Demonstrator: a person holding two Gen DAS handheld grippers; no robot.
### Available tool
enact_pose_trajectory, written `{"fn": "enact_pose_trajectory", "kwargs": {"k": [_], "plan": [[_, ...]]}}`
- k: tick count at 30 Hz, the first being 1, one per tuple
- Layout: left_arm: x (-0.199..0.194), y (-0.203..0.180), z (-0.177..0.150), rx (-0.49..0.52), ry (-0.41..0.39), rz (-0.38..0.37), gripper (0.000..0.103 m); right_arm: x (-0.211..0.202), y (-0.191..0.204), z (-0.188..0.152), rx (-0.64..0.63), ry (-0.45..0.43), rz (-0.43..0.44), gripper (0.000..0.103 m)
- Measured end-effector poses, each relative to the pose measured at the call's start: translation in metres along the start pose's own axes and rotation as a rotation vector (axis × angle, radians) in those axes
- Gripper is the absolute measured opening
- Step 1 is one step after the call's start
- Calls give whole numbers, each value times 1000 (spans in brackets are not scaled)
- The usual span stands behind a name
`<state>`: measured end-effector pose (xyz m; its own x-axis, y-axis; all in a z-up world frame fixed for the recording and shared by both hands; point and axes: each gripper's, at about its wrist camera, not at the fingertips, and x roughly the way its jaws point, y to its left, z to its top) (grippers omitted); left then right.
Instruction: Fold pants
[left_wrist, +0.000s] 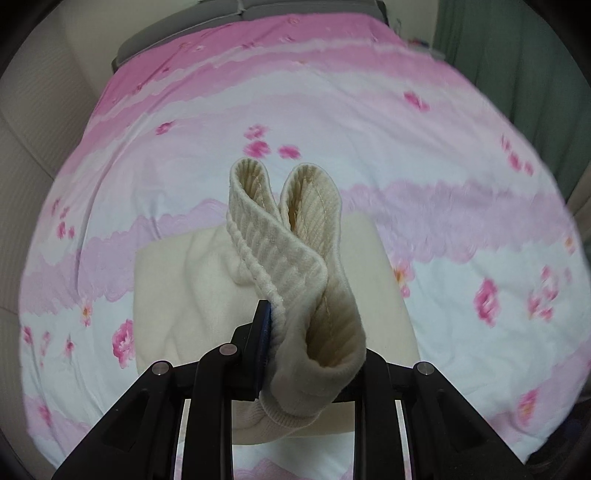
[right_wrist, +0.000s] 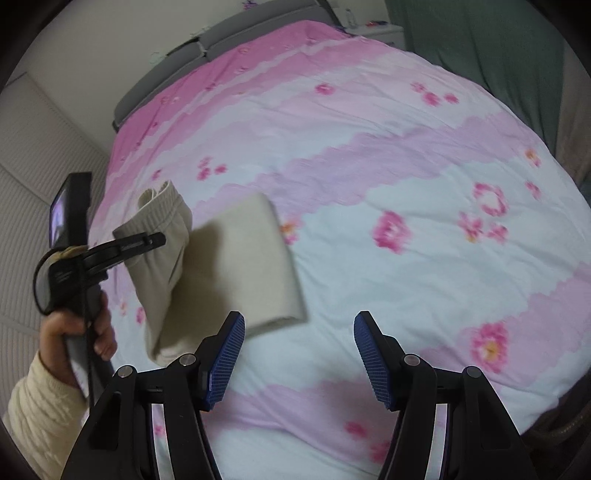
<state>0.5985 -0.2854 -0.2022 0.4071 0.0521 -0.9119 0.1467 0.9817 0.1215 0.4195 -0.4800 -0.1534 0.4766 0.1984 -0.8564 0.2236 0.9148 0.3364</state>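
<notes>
The cream pants lie partly folded on the pink flowered bed cover. My left gripper is shut on the ribbed waistband and holds it lifted above the folded part. In the right wrist view the left gripper grips the raised waistband end over the folded pants. My right gripper is open and empty, above the bed just right of the pants.
The bed cover fills both views. A grey headboard is at the far end. A green curtain hangs at the right, and a pale ribbed wall panel stands at the left.
</notes>
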Motion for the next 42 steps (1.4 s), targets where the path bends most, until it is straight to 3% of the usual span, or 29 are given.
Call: {"fn": "enact_pose_trajectory", "kwargs": {"k": [3, 6, 7, 8, 10, 16, 19, 24, 31, 37, 42], "plan": [[29, -30, -9, 75, 47, 90, 25, -1, -28, -3, 33, 22, -15, 63], [54, -53, -19, 149, 86, 134, 27, -1, -47, -4, 44, 35, -30, 63], [57, -57, -22, 165, 86, 144, 32, -1, -51, -3, 43, 36, -34, 63], [60, -62, -26, 185, 91, 150, 45, 0, -55, -3, 41, 40, -39, 63], [64, -67, -33, 198, 118, 135, 67, 1, -60, -1, 37, 49, -41, 63], [33, -50, -44, 90, 127, 6, 70, 8, -59, 3, 3, 72, -8, 63], [-2, -21, -55, -19, 70, -43, 82, 16, -49, 3, -53, 69, 1, 63], [-30, 15, -85, -44, 38, 0, 83, 47, -29, -6, -126, 100, 33, 63], [-20, 35, -125, -49, 84, 44, 83, 121, 12, -31, -236, 174, 54, 69], [-20, 46, -148, -120, 102, 11, 82, 173, 28, -36, -210, 201, 20, 69], [-20, 53, -156, -141, 110, -9, 82, 193, 27, -33, -165, 197, -30, 69]]}}
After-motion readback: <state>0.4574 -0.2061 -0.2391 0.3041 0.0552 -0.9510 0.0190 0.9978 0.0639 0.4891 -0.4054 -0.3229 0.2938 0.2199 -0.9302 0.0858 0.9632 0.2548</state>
